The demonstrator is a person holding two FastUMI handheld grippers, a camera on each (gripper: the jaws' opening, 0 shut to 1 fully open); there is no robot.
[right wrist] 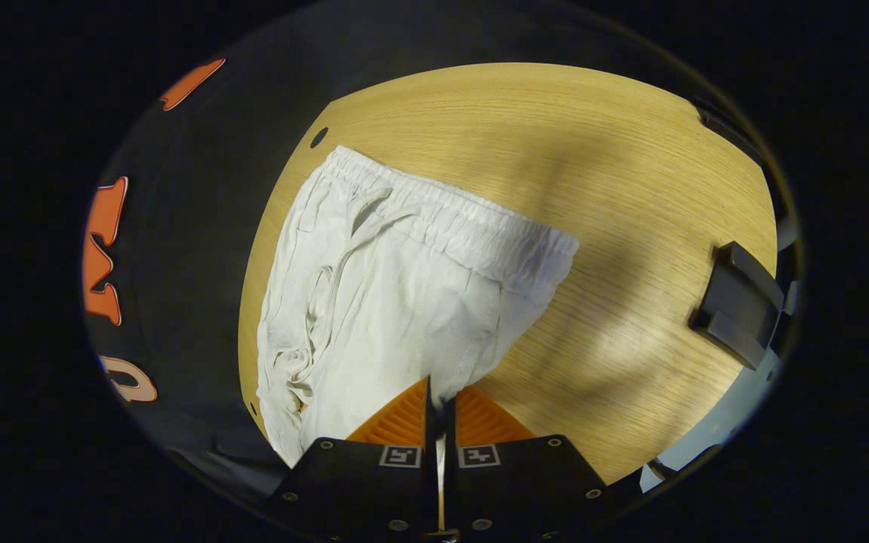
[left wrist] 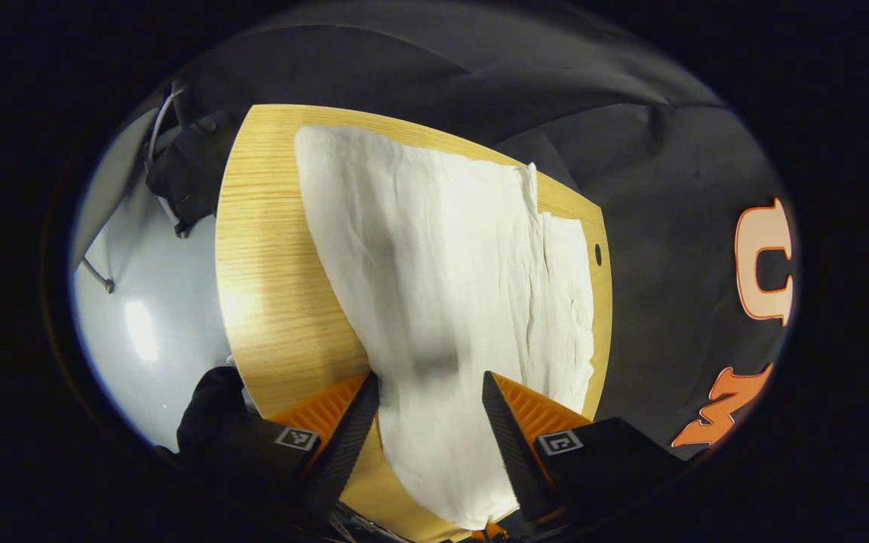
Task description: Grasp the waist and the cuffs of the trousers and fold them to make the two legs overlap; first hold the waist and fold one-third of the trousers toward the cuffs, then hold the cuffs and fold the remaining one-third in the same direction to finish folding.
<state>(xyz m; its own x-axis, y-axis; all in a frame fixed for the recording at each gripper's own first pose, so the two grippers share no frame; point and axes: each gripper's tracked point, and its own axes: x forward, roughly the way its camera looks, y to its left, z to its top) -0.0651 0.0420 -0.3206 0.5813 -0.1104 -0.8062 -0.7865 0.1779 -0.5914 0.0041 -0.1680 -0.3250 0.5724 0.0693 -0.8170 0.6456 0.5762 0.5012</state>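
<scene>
table [right wrist: 615, 188]: light wood-grain top, bearing the whole garment; a small dark hole sits near its edge by the booth wall.
trousers [right wrist: 397, 302]: white, thin and creased, lying flat on the table along the side next to the black cloth; they look already laid leg over leg, though i cannot be sure from here.
waistband [right wrist: 449, 211]: gathered elastic, with a drawstring trailing down over the front; it lies on the table, not lifted.
leg end [left wrist: 434, 249]: in the left gripper view the cloth runs away as one broad smooth panel, with a second layer showing along the far side.
right gripper [right wrist: 438, 403]: jaws closed to a thin slit with an edge of the trousers pinched between both fingers, below the waistband.
left gripper [left wrist: 431, 392]: jaws spread wide above the cloth, gripping nothing.
black block [right wrist: 740, 305]: a dark fixture at the table's far edge, well apart from the garment.
risk: the right pinch looks thin, so the cloth may slip out, or only the top layer may rise and the legs slide apart; with the left side unheld, any lift would likely skew the fold.
</scene>
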